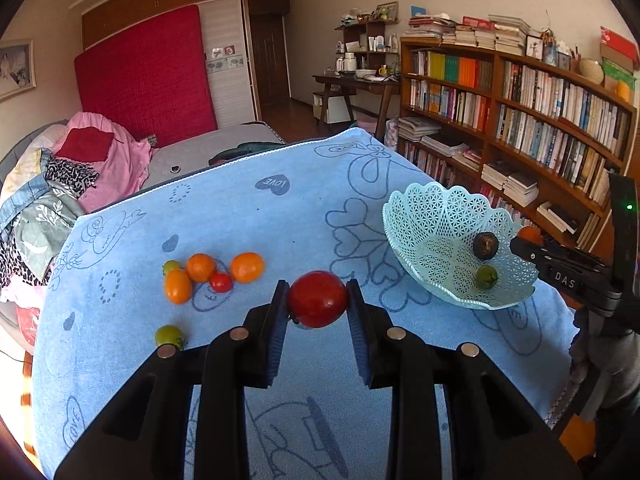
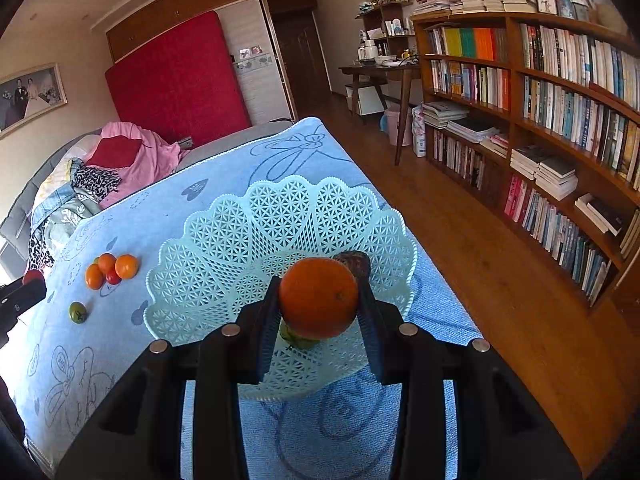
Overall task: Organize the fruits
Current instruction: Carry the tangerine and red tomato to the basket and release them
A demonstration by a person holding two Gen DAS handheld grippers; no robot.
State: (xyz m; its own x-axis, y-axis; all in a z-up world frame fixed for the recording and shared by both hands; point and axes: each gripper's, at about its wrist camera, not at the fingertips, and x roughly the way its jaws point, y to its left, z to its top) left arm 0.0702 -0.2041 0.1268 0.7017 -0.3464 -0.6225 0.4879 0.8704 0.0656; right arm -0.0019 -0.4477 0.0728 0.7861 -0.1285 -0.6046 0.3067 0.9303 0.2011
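Note:
My left gripper [image 1: 318,300] is shut on a red tomato [image 1: 317,299], held above the blue cloth [image 1: 248,216]. My right gripper [image 2: 320,298] is shut on an orange [image 2: 319,297] over the near side of the pale green lattice basket [image 2: 240,240]. The basket [image 1: 432,216] holds a dark brown fruit [image 1: 485,245] and a green fruit [image 1: 487,277]. Loose on the cloth lie three oranges [image 1: 200,267], a small red tomato [image 1: 221,282] and two green fruits [image 1: 169,335]. The same cluster [image 2: 110,270] shows in the right wrist view.
The cloth-covered table ends at an edge on the right, with wooden floor [image 2: 500,288] beyond. A long bookshelf [image 2: 560,120] lines the right wall. A bed with piled clothes [image 1: 80,168] lies behind the table on the left.

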